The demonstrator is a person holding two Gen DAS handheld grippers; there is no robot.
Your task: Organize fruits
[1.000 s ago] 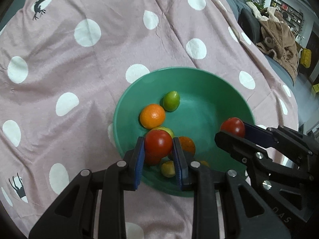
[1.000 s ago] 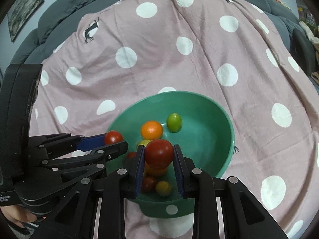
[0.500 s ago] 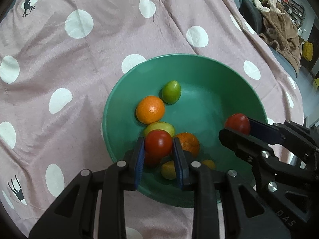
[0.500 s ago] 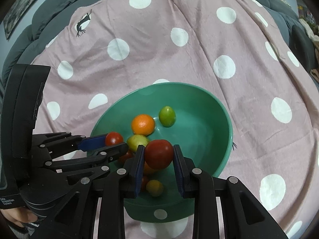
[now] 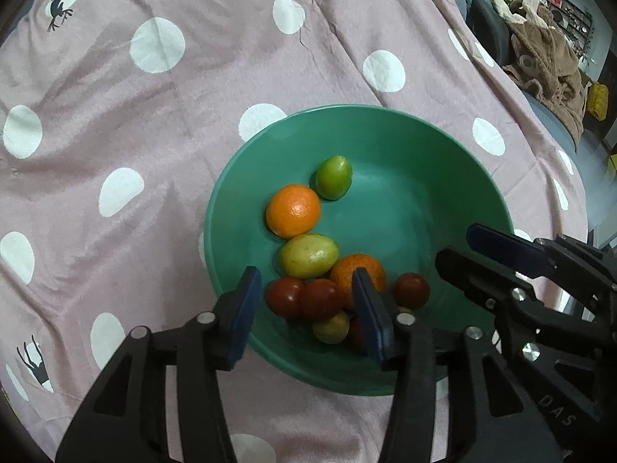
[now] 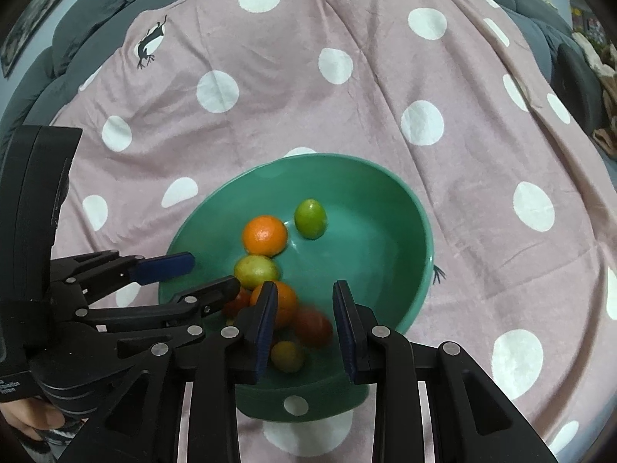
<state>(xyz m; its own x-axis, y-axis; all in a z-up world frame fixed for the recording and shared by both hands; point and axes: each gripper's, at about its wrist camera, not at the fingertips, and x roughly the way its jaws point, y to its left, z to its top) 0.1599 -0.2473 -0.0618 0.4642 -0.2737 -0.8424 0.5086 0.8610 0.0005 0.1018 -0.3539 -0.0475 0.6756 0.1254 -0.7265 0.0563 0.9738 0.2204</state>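
Pink polka-dot cloth [image 5: 200, 88] spreads under a green bowl [image 5: 424, 146], with a grey sofa behind. Both claws hover over the bowl's near rim, fingers spread and holding nothing: the left claw [image 5: 308, 305] and the right claw [image 6: 304, 318]. Inside lie a lime [image 5: 333, 177], an orange [image 5: 293, 210], a yellow-green fruit [image 5: 308, 256], a second orange [image 5: 354, 270] and red tomatoes [image 5: 411, 290] bunched at the near side; one tomato [image 6: 313, 326] looks blurred
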